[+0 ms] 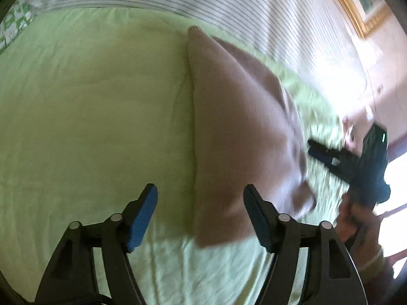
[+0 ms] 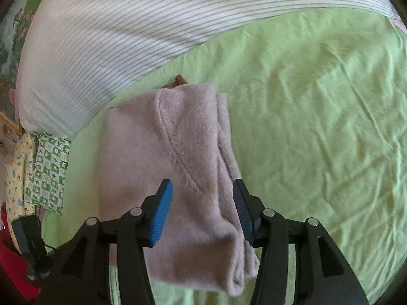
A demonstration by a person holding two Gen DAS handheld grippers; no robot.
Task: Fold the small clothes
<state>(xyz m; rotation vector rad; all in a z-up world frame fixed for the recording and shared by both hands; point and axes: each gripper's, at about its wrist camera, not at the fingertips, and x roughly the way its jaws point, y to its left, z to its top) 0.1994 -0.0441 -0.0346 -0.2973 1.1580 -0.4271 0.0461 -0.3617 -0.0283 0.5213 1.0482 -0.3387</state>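
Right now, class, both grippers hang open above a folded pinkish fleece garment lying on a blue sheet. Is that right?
One detail is wrong: the sheet is light green, not blue, as the right wrist view shows. The left gripper, right gripper and folded fleece garment are as described.

A fuzzy, pale mauve garment [image 2: 175,157] lies folded into a long narrow stack on a light green bedsheet [image 2: 318,106], its layered edges showing along one side, a diagonal seam crossing the top, its far end near a striped duvet [image 2: 114,38].
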